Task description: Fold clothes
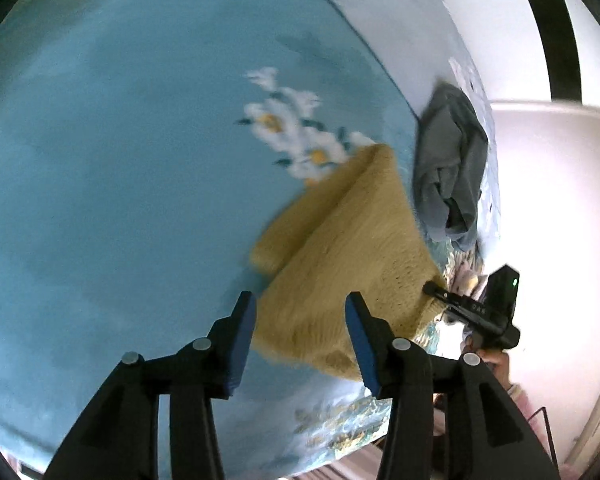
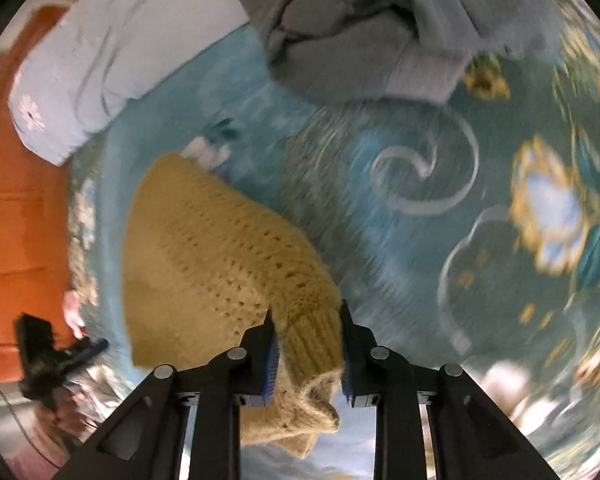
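Note:
A mustard-yellow knitted sweater [image 1: 352, 248] lies partly folded on the blue bedspread [image 1: 120, 160]. My left gripper [image 1: 300, 320] is open above the sweater's near edge, with nothing between its blue pads. My right gripper [image 2: 308, 344] is shut on the sweater's ribbed cuff [image 2: 314, 340], and the sleeve [image 2: 228, 248] stretches away from it, lifted off the bed. In the left wrist view the right gripper [image 1: 434, 292] shows at the sweater's right corner, held by a hand [image 1: 496, 364]. The left gripper [image 2: 88, 350] appears at the lower left of the right wrist view.
A crumpled grey garment [image 1: 448, 168] lies beyond the sweater, near the bed's edge [image 2: 360, 32]. A pale blue pillow [image 2: 100, 60] sits at the upper left, with an orange headboard [image 2: 16, 220] beside it. The bedspread [image 2: 460, 200] carries white swirls and gold flowers.

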The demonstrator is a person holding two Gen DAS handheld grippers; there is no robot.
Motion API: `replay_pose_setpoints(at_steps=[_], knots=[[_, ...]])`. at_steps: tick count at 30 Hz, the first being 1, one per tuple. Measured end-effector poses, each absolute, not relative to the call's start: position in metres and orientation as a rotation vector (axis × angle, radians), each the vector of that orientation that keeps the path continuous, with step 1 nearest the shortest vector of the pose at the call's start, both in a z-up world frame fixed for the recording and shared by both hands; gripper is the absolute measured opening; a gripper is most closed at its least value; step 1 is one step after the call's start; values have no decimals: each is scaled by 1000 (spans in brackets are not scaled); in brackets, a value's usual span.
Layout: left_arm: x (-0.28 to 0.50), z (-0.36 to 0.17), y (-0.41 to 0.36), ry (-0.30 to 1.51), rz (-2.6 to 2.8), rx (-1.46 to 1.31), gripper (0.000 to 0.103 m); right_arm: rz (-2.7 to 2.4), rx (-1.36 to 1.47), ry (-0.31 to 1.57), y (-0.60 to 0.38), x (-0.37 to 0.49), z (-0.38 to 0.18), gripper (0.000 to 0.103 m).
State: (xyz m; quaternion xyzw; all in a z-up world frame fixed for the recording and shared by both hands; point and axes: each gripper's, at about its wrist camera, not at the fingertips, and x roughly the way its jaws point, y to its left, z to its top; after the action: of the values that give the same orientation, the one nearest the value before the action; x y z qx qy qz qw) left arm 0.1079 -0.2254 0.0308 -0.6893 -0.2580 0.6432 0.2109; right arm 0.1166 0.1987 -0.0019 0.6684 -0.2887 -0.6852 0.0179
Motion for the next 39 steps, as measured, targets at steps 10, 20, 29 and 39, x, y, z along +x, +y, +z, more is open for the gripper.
replay_pose_setpoints(at_steps=[10, 20, 29, 39], knots=[[52, -2, -132, -153, 1705, -1864, 63, -2202, 2014, -921, 223, 135, 2, 40], [28, -28, -136, -212, 1625, -1867, 65, -2113, 1806, -1598, 211, 236, -44, 68], [36, -44, -142, -373, 1500, -1934, 65, -2124, 1579, -1833, 203, 241, -62, 70], [54, -34, -146, -443, 1620, -1993, 39, -2126, 1562, -1920, 195, 241, -68, 43]])
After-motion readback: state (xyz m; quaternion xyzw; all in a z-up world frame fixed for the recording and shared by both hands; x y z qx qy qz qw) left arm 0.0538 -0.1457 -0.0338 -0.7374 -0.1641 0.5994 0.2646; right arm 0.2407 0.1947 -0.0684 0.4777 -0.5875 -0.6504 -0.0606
